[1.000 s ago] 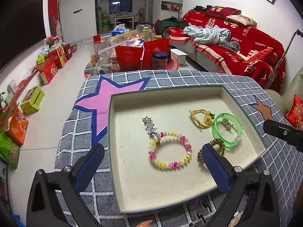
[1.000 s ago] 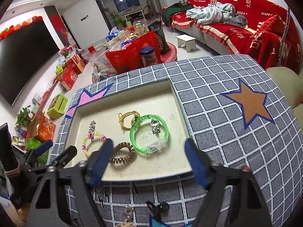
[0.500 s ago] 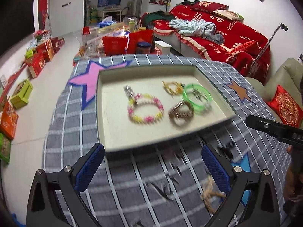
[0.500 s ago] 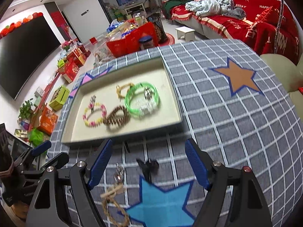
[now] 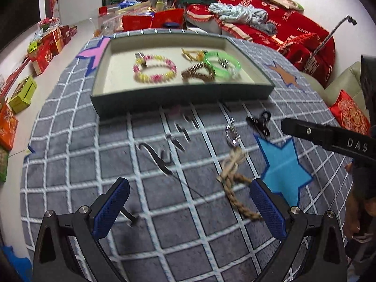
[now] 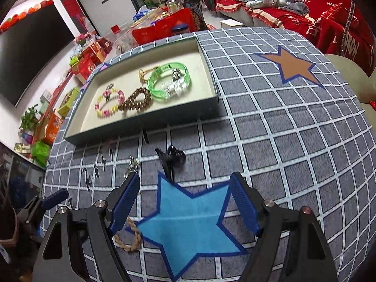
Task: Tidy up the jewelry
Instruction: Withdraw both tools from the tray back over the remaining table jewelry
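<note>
We hold both grippers, left [image 5: 188,208] and right [image 6: 184,202], wide and empty; bracelets [image 6: 109,103] lie in the far tray [image 6: 141,127]; rope [image 5: 232,176] and clip [image 6: 171,158] lie near us on the cloth [image 6: 282,141].

I see a grey checked table [image 6: 282,122] bearing a tray [image 6: 145,127] upper left, black clip [image 6: 171,158] and braided cord [image 5: 231,188] at centre.

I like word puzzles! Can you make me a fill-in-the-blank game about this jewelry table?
1. The clear green plastic bangle lies inside the shallow ____.
2. The braided tan rope bracelet lies on the checked ____.
3. The black hair clip lies beside the ____ star patch.

Missing words: tray; tablecloth; blue
</note>
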Demonstrator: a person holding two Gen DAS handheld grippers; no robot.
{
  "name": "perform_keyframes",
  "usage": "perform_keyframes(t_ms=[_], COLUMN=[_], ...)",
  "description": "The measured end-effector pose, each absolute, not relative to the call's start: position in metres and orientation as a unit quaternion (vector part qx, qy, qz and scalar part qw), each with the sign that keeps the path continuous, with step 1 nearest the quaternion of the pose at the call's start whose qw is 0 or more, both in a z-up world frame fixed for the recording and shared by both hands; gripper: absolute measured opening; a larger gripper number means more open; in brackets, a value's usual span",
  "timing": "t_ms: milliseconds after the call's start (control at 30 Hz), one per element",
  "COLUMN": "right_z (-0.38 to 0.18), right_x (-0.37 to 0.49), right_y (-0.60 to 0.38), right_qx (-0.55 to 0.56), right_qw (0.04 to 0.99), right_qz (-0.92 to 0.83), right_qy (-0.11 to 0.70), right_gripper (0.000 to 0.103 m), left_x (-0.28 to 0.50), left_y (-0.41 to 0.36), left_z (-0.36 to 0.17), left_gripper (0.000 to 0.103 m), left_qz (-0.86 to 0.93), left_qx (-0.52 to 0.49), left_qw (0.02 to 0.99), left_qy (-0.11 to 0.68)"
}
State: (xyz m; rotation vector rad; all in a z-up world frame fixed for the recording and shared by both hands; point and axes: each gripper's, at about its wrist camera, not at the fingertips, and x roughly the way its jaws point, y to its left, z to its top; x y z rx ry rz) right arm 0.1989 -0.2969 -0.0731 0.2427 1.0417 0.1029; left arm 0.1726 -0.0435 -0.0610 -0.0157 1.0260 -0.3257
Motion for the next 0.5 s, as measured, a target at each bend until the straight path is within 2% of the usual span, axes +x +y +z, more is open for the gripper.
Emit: perform_keyframes(t_ms=[500], right_z=[-0.089], right_x=[0.209], right_y=[-0.282], right_qx=[0.065], right_qw=[0.857], right_qz=[0.063], right_qy=[0.508], right_gripper=[0.081], left_x=[0.161], left_y=[-0.069], left_z=[-0.075], left_gripper=[0.103], left_qz=[-0.124], left_qx=[0.001], left_qw=[0.857], left_qy=[0.5])
